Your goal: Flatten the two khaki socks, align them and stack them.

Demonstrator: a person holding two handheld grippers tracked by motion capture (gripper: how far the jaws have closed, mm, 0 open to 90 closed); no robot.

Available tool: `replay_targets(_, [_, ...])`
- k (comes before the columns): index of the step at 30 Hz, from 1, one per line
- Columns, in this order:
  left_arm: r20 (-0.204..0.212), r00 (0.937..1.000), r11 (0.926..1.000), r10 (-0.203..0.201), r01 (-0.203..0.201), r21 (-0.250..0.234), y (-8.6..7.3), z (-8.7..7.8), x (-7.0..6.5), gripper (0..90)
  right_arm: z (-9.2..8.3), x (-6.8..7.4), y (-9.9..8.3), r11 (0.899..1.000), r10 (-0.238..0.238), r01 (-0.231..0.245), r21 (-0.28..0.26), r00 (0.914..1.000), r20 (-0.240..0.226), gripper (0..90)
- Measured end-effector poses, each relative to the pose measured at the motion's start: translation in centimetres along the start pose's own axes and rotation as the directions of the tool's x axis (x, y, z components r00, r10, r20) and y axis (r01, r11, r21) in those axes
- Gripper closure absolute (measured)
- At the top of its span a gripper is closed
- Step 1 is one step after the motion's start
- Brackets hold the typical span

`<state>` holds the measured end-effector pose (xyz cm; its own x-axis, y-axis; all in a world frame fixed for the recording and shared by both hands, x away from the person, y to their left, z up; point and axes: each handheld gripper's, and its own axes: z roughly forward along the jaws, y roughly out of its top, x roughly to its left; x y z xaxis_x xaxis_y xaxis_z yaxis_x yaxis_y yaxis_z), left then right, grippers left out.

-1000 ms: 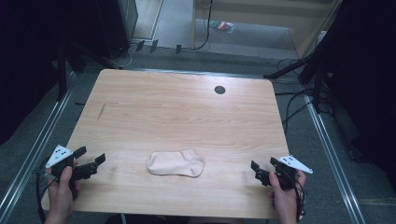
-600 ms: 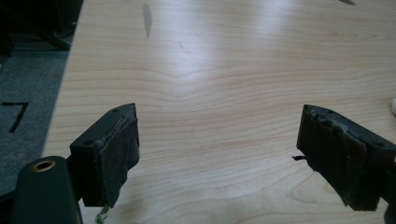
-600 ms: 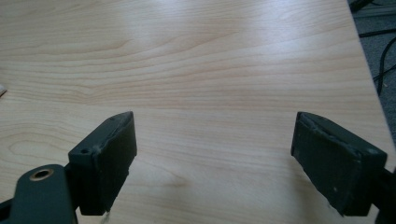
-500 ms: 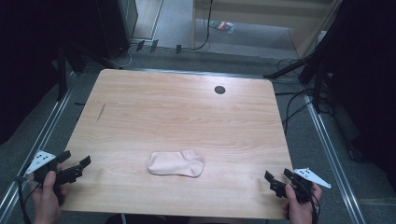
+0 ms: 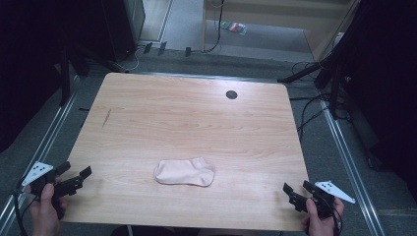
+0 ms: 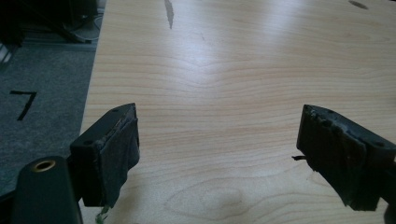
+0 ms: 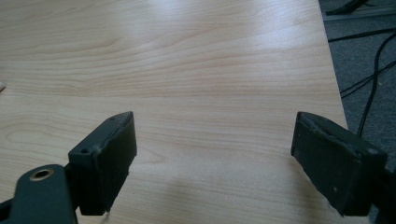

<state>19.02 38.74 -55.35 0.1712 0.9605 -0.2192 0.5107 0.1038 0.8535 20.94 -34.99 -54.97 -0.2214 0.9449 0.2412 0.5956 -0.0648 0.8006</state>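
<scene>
A pale pink sock (image 5: 184, 172) lies flat on the wooden table (image 5: 187, 118), near the middle of its front edge. My left gripper (image 5: 75, 170) is held at the table's near left corner, well to the left of the sock. Its jaws stand wide open over bare wood, as the left gripper view (image 6: 218, 111) shows. My right gripper (image 5: 296, 188) is at the near right corner, well to the right of the sock. In the right gripper view (image 7: 213, 116) its jaws are also wide open with nothing between them. Neither gripper touches the sock.
A round black hole (image 5: 231, 94) sits near the table's far edge and a dark streak (image 5: 106, 117) marks its left side. Cables (image 5: 310, 113) run over the floor to the right. Dark stands and metal rails flank the table.
Both hands have drawn apart and back toward the near edge: the left gripper went left, the right gripper went right. The sock has not moved. Both pairs of jaws stayed open.
</scene>
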Motion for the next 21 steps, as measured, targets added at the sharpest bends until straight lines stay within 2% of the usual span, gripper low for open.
replay_targets(5, [0.005, 1.0, 1.0, -0.006, 0.006, -0.001, -0.02, -0.05, 0.05, 13.6, -0.07, -0.27, -0.02, 1.0, 0.025, -0.025, -0.003, 0.9997, 0.008, 14.2])
replay_targets(8, [-0.004, 0.9999, 0.9999, -0.01, 0.01, -0.01, -0.12, -0.21, -0.05, 13.2, -0.19, -0.25, -0.13, 1.0, 0.029, -0.029, 0.006, 0.999, 0.033, 14.3])
replay_targets(10, [-0.006, 1.0, 1.0, 0.0, 0.0, -0.007, -0.12, -0.18, -0.13, 12.5, -0.02, -0.01, -0.53, 1.0, 0.01, -0.011, 0.029, 0.9982, 0.059, 14.3])
replay_targets(13, [-0.007, 1.0, 1.0, 0.006, -0.006, 0.0, -0.07, -0.04, -0.2, 12.2, 0.04, 0.47, -0.62, 0.999, -0.044, 0.042, 0.035, 0.9971, 0.062, 14.4])
replay_targets(15, [-0.007, 1.0, 1.0, 0.005, -0.005, 0.0, -0.06, -0.03, -0.2, 11.9, 0.02, 0.57, -0.62, 0.998, -0.054, 0.053, 0.035, 0.9969, 0.057, 14.3])
replay_targets(19, [-0.004, 0.9999, 1.0, -0.009, 0.009, 0.0, -0.03, 0.02, -0.07, 11.3, -0.09, 0.21, -0.61, 1.0, -0.016, 0.015, 0.023, 0.9986, 0.051, 14.3])
replay_targets(21, [-0.001, 1.0, 1.0, -0.008, 0.008, 0.0, 0.03, 0.09, -0.04, 11.3, -0.15, 0.14, -0.59, 1.0, -0.013, 0.012, 0.013, 0.9985, 0.053, 14.3])
